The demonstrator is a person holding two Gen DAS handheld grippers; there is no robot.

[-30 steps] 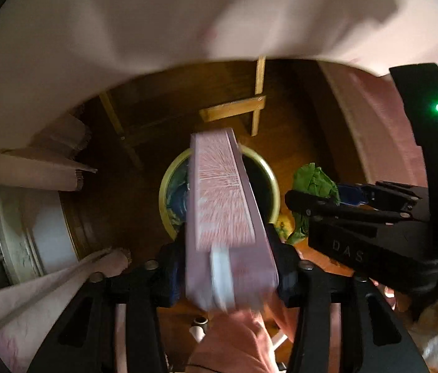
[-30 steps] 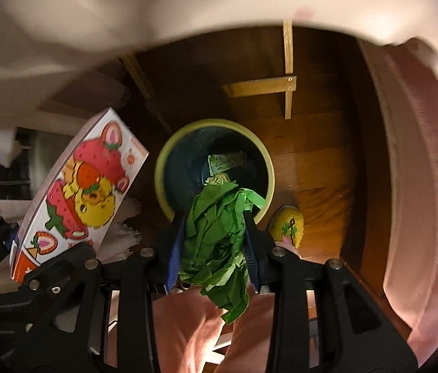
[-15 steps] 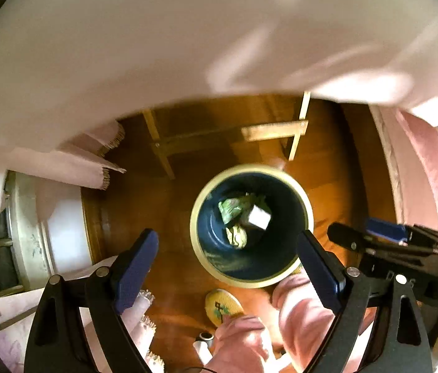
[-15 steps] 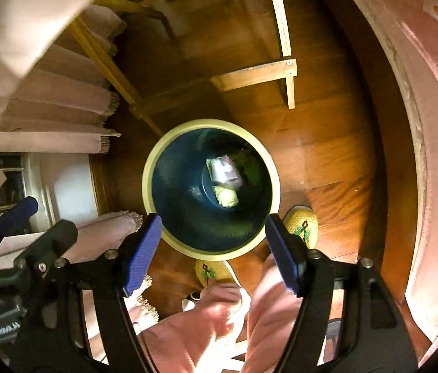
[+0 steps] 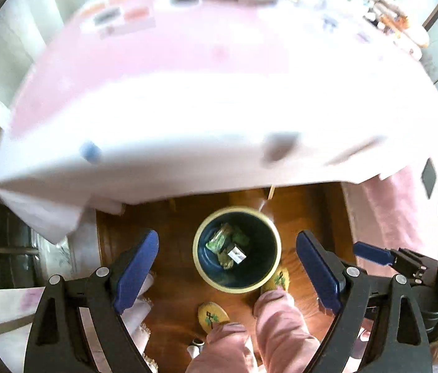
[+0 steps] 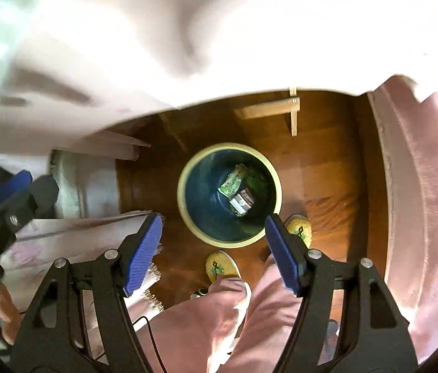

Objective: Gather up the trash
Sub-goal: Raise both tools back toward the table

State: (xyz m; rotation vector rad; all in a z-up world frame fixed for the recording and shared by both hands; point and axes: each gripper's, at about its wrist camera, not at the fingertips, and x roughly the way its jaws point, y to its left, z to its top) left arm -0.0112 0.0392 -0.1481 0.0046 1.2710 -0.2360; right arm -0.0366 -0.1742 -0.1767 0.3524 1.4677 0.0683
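Judging by the scene, a drop-off is finishing; the left gripper is hanging with jaws spread and empty; the bin is sitting on the floor below, holding the green wrapper and small box, crumpled, tilted; the right gripper is gaping too; next, likelier, finding more trash.

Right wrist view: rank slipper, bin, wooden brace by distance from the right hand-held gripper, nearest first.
From the right hand-held gripper:
1. Slipper, just below and between the fingertips.
2. Bin, on the floor just beyond the tips.
3. Wooden brace, past the bin under the tablecloth edge.
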